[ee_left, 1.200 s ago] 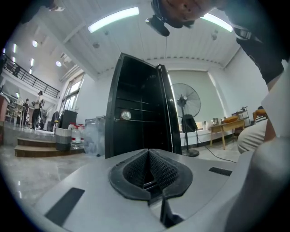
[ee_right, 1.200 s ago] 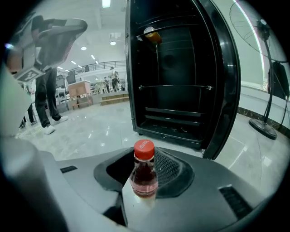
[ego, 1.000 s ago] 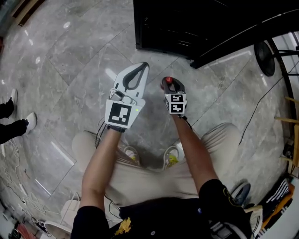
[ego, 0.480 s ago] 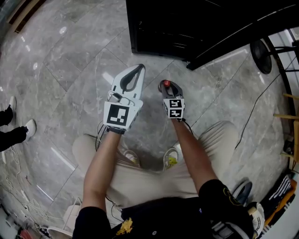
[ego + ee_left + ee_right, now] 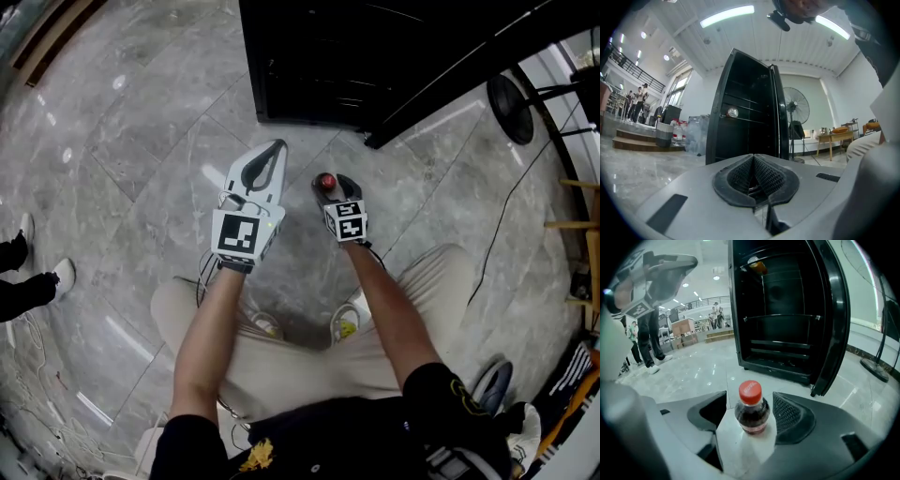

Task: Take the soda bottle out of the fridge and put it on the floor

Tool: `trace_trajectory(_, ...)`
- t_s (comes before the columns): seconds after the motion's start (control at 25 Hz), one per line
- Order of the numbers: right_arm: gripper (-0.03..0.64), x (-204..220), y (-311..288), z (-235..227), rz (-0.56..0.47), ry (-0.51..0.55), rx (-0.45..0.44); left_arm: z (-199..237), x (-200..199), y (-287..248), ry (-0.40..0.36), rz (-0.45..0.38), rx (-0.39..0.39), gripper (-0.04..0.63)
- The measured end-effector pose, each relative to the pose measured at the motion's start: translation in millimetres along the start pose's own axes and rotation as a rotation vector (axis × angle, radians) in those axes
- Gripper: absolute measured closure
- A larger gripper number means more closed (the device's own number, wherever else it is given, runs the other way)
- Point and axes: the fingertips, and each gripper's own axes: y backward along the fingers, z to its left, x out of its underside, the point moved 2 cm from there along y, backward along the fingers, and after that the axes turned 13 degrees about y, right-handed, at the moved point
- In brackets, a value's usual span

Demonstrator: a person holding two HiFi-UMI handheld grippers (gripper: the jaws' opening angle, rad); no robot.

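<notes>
Red-capped soda bottle (image 5: pixel 751 411) stands upright on the grey marble floor (image 5: pixel 689 373), between the pads of the right claw (image 5: pixel 751 420). Its jaws have just been opening and now sit apart on either side of the bottle, not pressing it. Beyond stands the open black fridge (image 5: pixel 787 310). The left claw (image 5: pixel 753 169) hovers alongside, closed and empty.

Legible text: none.

Red cap (image 5: pixel 750 392) on top of the soda bottle (image 5: pixel 753 416): pale print across it, too small and blurred to read.

Left marker cube (image 5: pixel 238 232) on the left gripper (image 5: pixel 277 147), off to the bottle's side, and right marker cube (image 5: pixel 348 219) on the right gripper (image 5: pixel 333 180), just behind the bottle: black-and-white square patterns only, no letters or digits.
</notes>
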Motion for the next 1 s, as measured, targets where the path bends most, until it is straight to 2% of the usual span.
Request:
trace_trajectory(0.12, 0.322, -24.1, 13.1, -9.0, -0.03, 0.004, 0.024, 3.3, 0.4, -0.7, 0.006, 0.006, -0.002, 0.578)
trace_trajectory(0.24, 0.321, -71.5, 36.2, -23.4, -0.112, 0.007, 0.033, 1.5, -1.6, -3.3, 0.006, 0.004, 0.006, 0.578)
trace_trajectory(0.4, 0.335, -149.2, 73.9, -50.0, -0.243, 0.152, 0.016, -3.2, -2.3, -8.2, -0.014, 0.008, 0.017, 0.578)
trace_trajectory(0.56, 0.372, -204.8, 121.8, -67.2, -0.372, 0.224, 0.016, -1.8, 1.1, -8.8, -0.014, 0.018, 0.015, 0.578)
trace_trajectory(0.64, 0.418, -218.3, 142.3, -69.9, -0.435, 0.253, 0.04, -0.9, 0.1, -9.0, -0.019, 0.029, 0.014, 0.578)
trace_trajectory(0.76, 0.473, -226.9, 158.3, -77.6, -0.523, 0.214, 0.083, 0.1, -1.2, -10.0, -0.012, 0.033, 0.01, 0.578)
trace_trajectory(0.88, 0.533, -240.6, 161.1, -75.2, -0.588, 0.218, 0.079, 0.3, -4.3, -9.3, 0.003, 0.023, 0.01, 0.578)
trace_trajectory(1.0, 0.592, -247.2, 166.6, -73.3, -0.628, 0.231, 0.08, -1.4, -4.5, -12.0, -0.016, 0.022, 0.018, 0.578)
